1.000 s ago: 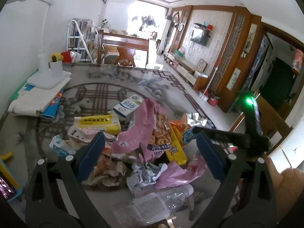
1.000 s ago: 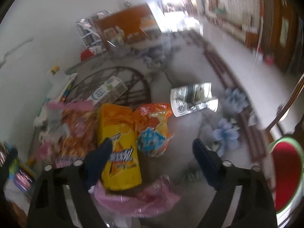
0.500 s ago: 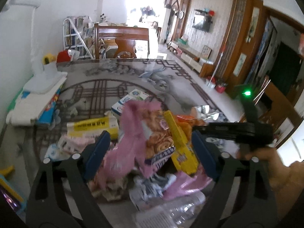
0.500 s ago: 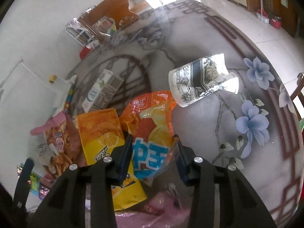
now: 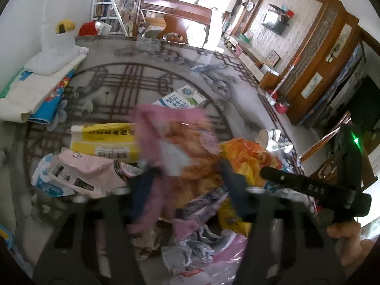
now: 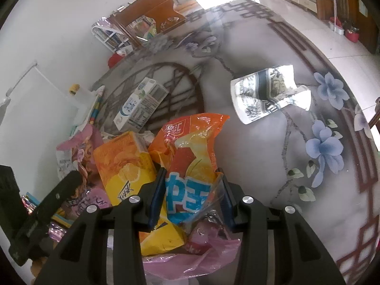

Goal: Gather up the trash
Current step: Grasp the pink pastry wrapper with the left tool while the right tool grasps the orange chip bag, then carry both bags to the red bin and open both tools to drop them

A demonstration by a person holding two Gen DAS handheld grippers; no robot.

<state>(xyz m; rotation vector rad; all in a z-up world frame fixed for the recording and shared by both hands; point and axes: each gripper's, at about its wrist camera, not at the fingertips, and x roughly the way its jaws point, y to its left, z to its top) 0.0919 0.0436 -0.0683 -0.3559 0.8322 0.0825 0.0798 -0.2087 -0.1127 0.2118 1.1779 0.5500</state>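
Clamping an orange snack bag [image 6: 192, 166] between its 2 blue pads, the right gripper [image 6: 190, 197] was seen sharply in its own view, the jaws narrow and the crumpled plastic pressed on both sides. From the left wrist, that same gripper appeared only as a black bar with a green light, held in a hand [image 5: 349, 242] at the lower right. The left gripper [image 5: 187, 185] was blurred in its own view; its jaws had just been closing around a pink snack wrapper [image 5: 175, 147], which stood between the fingers, though firm contact could not be confirmed. The trash pile lay on a patterned glass table [image 6: 261, 142]. A yellow drink carton [image 6: 128, 168] was shown touching the orange bag's left side only in the right view, along with a silver foil wrapper [image 6: 268, 92] lying well apart. A yellow-and-white box [image 5: 104, 140] and a pink-and-white packet [image 5: 87, 173] were shown only in the left view. A blue-and-white milk carton [image 5: 180, 99] appeared in both.
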